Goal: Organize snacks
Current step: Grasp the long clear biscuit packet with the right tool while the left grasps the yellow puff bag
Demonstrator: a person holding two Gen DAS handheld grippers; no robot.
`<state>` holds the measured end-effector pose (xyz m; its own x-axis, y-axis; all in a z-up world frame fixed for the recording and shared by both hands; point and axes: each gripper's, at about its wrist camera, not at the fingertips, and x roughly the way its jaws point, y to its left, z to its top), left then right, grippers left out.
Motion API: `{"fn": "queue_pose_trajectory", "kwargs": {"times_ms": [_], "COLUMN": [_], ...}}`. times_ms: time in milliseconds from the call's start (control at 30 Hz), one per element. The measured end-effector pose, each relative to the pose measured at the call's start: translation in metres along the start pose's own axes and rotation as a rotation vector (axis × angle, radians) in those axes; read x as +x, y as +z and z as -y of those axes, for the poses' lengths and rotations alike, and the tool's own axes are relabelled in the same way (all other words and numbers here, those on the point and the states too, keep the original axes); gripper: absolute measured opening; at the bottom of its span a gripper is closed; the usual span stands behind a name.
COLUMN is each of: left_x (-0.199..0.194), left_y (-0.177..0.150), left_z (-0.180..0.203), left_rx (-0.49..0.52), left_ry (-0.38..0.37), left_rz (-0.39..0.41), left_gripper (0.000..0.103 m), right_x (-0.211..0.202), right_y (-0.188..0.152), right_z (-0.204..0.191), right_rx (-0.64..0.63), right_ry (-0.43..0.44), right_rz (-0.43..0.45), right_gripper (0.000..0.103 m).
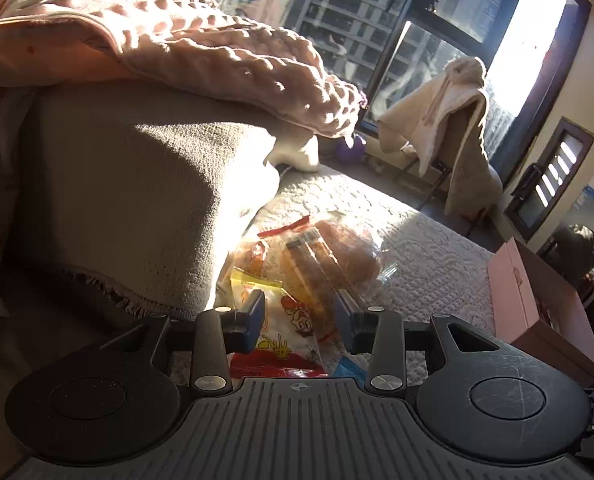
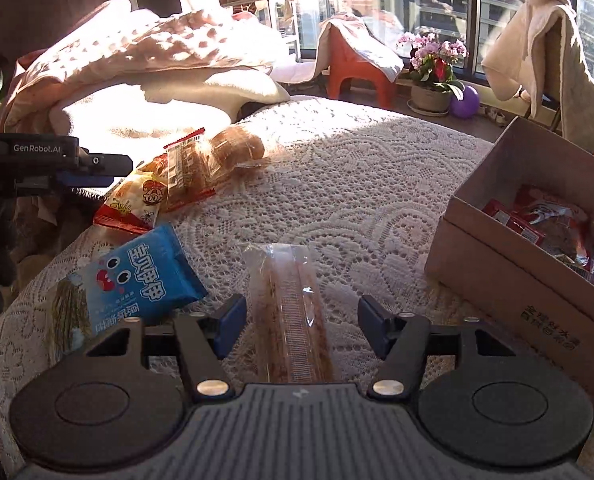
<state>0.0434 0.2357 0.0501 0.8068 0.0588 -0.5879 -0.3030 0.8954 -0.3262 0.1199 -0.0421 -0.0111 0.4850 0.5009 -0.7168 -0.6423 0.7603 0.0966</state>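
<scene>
Right gripper [image 2: 301,326] points down at the lace bedcover [image 2: 337,184]; jaws stand apart, released, pads clear of anything. A long clear-wrapped sandwich bar [image 2: 287,312] lies lengthwise between the fingers, a gap on each side, no contact visible. Just outside the left finger lies a blue snack packet [image 2: 137,284], flat on the cover. Further ahead and to the left of the fingers sits a red-and-yellow snack packet [image 2: 137,200], touching a clear bag of bread [image 2: 213,156] beyond it. Off to the right of the fingers, well apart, stands an open cardboard box [image 2: 509,256] with several wrapped snacks [image 2: 545,224] already inside. Left gripper [image 1: 299,322] hangs over the red-and-yellow snack packet [image 1: 285,332]; the packet shows through the gap between the fingers, bread bag [image 1: 329,256] straight ahead past the tips. Jaws narrow but parted; pads do not appear to press on the packet, so read as not gripping. A corner of the blue packet [image 1: 347,370] shows below the right finger. A pink blanket [image 1: 177,40] is heaped beyond on the left, with a grey cushion [image 1: 137,200] beside the left finger.
</scene>
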Motion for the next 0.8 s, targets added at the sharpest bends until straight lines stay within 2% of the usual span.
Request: {"fn": "queue_pose_trajectory", "kwargs": {"times_ms": [200, 300, 400, 467, 533, 600, 700, 800], "left_x": [0.011, 0.018, 0.032, 0.037, 0.041, 0.044, 0.047, 0.053], "left_y": [-0.005, -0.01, -0.015, -0.017, -0.015, -0.013, -0.013, -0.016], "left_z": [-0.001, 0.006, 0.013, 0.016, 0.018, 0.022, 0.029, 0.041], "left_rx": [-0.014, 0.044, 0.121, 0.138, 0.14, 0.159, 0.211, 0.264], "left_ry": [0.031, 0.093, 0.156, 0.139, 0.136, 0.14, 0.125, 0.075], "left_rz": [0.02, 0.017, -0.036, -0.042, -0.055, -0.067, -0.095, -0.135], "left_gripper": [0.042, 0.042, 0.043, 0.052, 0.053, 0.053, 0.055, 0.061], "right_x": [-0.029, -0.04, -0.048, -0.047, -0.04, -0.037, -0.035, -0.035], "right_y": [-0.025, -0.04, -0.051, -0.054, -0.058, -0.06, -0.064, -0.066], "right_z": [0.028, 0.04, 0.05, 0.052, 0.054, 0.051, 0.046, 0.046], "right_rx": [0.065, 0.084, 0.092, 0.099, 0.114, 0.101, 0.066, 0.07], "right_ry": [-0.066, -0.117, -0.143, -0.145, -0.147, -0.158, -0.162, -0.16], "right_rz": [0.008, 0.023, 0.048, 0.061, 0.054, 0.081, 0.101, 0.118], "right_gripper": [0.031, 0.031, 0.032, 0.038, 0.049, 0.052, 0.063, 0.066]}}
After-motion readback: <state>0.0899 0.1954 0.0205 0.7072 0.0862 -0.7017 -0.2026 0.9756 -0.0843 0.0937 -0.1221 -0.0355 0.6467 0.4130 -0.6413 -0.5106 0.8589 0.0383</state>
